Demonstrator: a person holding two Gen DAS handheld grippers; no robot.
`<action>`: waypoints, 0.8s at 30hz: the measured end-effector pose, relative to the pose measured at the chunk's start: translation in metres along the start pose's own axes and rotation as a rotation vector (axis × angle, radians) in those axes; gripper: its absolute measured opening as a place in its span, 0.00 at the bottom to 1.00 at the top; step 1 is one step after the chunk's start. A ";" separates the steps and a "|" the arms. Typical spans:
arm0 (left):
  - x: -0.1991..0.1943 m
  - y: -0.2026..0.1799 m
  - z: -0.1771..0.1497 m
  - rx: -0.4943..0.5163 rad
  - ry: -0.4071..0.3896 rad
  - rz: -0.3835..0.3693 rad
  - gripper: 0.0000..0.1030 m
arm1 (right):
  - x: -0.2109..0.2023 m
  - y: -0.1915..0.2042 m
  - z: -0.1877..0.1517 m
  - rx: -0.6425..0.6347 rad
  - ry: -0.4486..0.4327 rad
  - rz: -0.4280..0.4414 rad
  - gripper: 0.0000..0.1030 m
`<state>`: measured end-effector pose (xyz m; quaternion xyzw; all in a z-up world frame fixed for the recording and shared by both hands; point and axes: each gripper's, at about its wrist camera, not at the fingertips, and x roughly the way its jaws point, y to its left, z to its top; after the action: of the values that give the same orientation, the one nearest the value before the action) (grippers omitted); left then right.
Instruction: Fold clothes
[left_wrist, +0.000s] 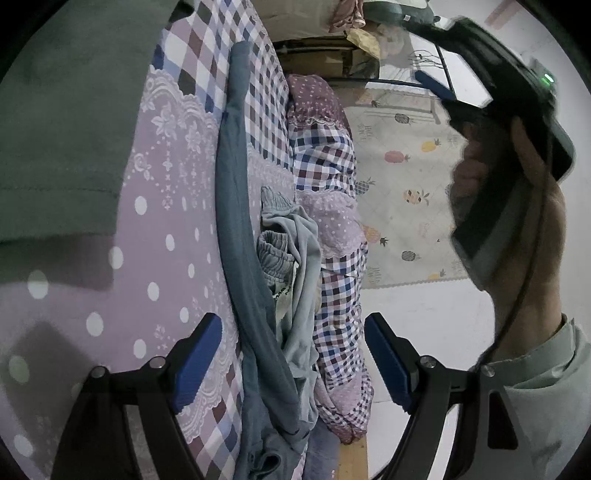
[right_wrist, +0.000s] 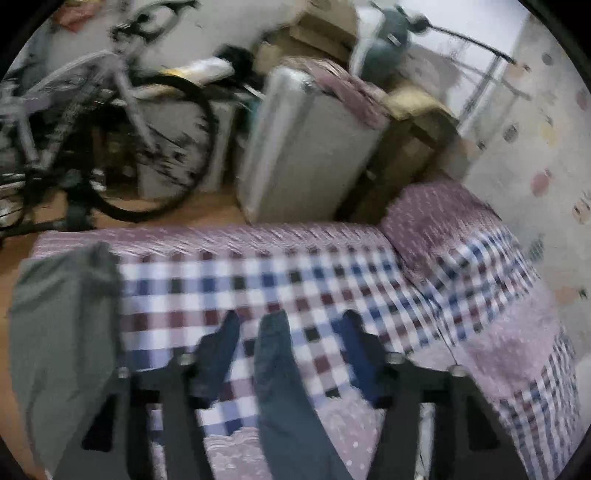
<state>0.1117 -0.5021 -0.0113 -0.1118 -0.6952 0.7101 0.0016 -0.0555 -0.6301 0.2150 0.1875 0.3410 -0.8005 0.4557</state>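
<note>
Left claw (left_wrist: 293, 363) was spread wide, blue pads clear of any fabric, hovering over the bed's (left_wrist: 166, 229) edge where the checked-and-lace bedspread drops to the floor. Between its pads in the left wrist view: a long teal garment (left_wrist: 236, 221) lay stretched lengthwise along the bed near that edge, narrow and rolled-looking. A pale grey-green garment (left_wrist: 299, 258) with gathered elastic cuffs was bunched up touching the teal one on its edge side, partly draped over the bed's edge. A dark green cloth (left_wrist: 62, 122) lay flat on the far side of the bed.

Right claw (right_wrist: 291, 350) was also spread, nothing pinched. The right wrist view was motion-blurred. The end of the teal garment (right_wrist: 284, 387) lay on the bedspread between the pads, touching neither as far as I could tell. The dark green cloth (right_wrist: 62, 325) sat at the bed's left edge in this view. Behind the bed: a bicycle (right_wrist: 110, 122) and a silver case (right_wrist: 306, 147) standing on the floor.

The left wrist view also caught the right-hand tool held up off the bed by a hand (left_wrist: 517, 229), above a pineapple-print floor mat (left_wrist: 402, 177).
</note>
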 end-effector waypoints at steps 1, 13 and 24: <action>0.000 0.000 0.000 0.001 0.000 -0.001 0.80 | 0.001 0.000 -0.002 0.004 0.002 0.018 0.68; 0.004 -0.003 0.000 0.013 0.020 -0.010 0.80 | 0.059 -0.047 -0.091 0.116 0.238 0.072 0.74; 0.035 -0.018 -0.023 0.081 0.211 -0.038 0.80 | -0.093 -0.141 -0.187 0.275 0.127 0.094 0.74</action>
<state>0.0785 -0.4730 0.0005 -0.1728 -0.6640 0.7216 0.0928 -0.1303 -0.3903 0.1946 0.3143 0.2474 -0.8038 0.4403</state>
